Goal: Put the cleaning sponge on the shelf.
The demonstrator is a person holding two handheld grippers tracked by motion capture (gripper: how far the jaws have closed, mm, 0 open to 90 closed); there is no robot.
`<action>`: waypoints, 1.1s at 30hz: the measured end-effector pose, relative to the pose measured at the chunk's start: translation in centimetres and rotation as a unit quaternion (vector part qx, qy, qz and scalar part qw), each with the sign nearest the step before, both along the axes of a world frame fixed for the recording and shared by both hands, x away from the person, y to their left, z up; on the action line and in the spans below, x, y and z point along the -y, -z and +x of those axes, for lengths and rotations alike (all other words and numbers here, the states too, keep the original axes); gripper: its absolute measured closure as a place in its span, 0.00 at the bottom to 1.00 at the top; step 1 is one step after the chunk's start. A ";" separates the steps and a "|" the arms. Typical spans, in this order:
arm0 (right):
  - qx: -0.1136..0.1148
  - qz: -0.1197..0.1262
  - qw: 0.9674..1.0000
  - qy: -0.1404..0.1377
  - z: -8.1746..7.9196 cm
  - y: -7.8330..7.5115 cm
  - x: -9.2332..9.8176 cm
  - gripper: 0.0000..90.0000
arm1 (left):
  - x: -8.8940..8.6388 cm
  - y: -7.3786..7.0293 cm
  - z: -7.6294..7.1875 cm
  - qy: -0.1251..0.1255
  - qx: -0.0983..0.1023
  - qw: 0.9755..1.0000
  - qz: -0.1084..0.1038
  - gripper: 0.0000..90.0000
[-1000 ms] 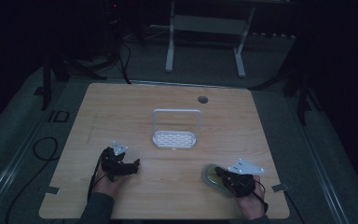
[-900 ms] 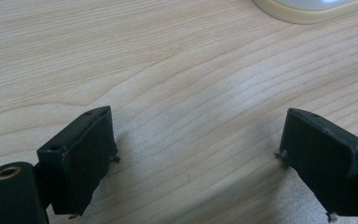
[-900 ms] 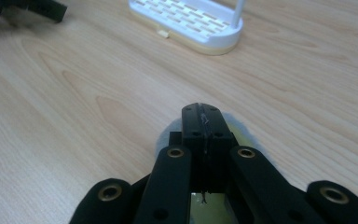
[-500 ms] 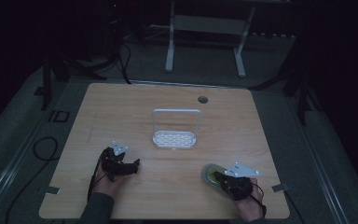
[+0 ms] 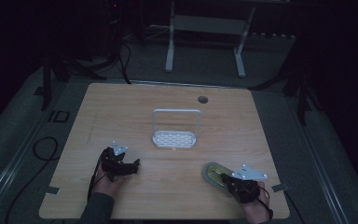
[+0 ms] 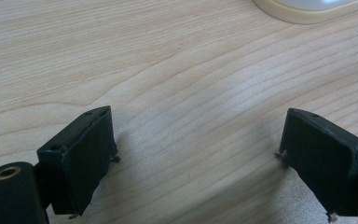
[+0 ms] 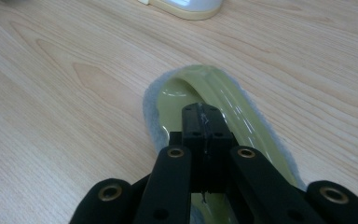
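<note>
- The right gripper [image 5: 224, 179] stood at the near right part of the table [image 5: 121, 107], its jaws pressed together on the near rim of a yellow-green plate [image 5: 213, 171] — the right gripper view showed the closed jaws over the plate [image 7: 200, 91] with the rim apparently pinched between them.
- The plate lay flat on the wood, or very close to it; whether it had left the surface could not be told.
- The left gripper [image 5: 133, 165] rested near the left front of the table with its jaws wide apart and nothing between them — bare wood lay between them in the left gripper view.
- A white rack [image 5: 175, 138] with a tall hoop handle stood near the table's middle, well apart from the plate and holding nothing.
- Judged progress: the grasp looked made; lifting the plate and carrying it, probably to the rack, was still to come.
</note>
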State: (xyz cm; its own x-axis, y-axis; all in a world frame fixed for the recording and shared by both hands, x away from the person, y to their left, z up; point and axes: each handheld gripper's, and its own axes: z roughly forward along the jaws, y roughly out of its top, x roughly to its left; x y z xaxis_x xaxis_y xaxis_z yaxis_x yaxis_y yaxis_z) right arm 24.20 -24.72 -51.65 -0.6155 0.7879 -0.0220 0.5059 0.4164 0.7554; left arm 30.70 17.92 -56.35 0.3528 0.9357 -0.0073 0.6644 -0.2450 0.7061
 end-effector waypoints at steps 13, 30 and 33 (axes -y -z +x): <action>0.001 0.005 1.000 -0.001 -0.4 -0.8 0.9 0.98 | 0.0 0.0 0.0 0.000 0.000 1.000 0.000 0.12; -0.025 -0.059 0.997 -0.053 2.0 -4.1 1.7 0.68 | 0.0 0.0 0.0 0.000 0.000 1.000 0.000 0.11; -0.031 -0.070 0.995 -0.060 2.5 -4.4 1.6 0.65 | 0.0 0.0 0.0 0.000 0.000 1.000 0.000 0.12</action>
State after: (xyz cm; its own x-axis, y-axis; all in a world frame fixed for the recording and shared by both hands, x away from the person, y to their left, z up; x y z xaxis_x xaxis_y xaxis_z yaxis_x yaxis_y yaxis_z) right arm 26.69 -26.33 -47.28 -0.7087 0.7003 -0.0854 0.4906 0.5762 0.6537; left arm 30.70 17.91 -56.36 0.3523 0.9359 -0.0077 0.6644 -0.2443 0.7064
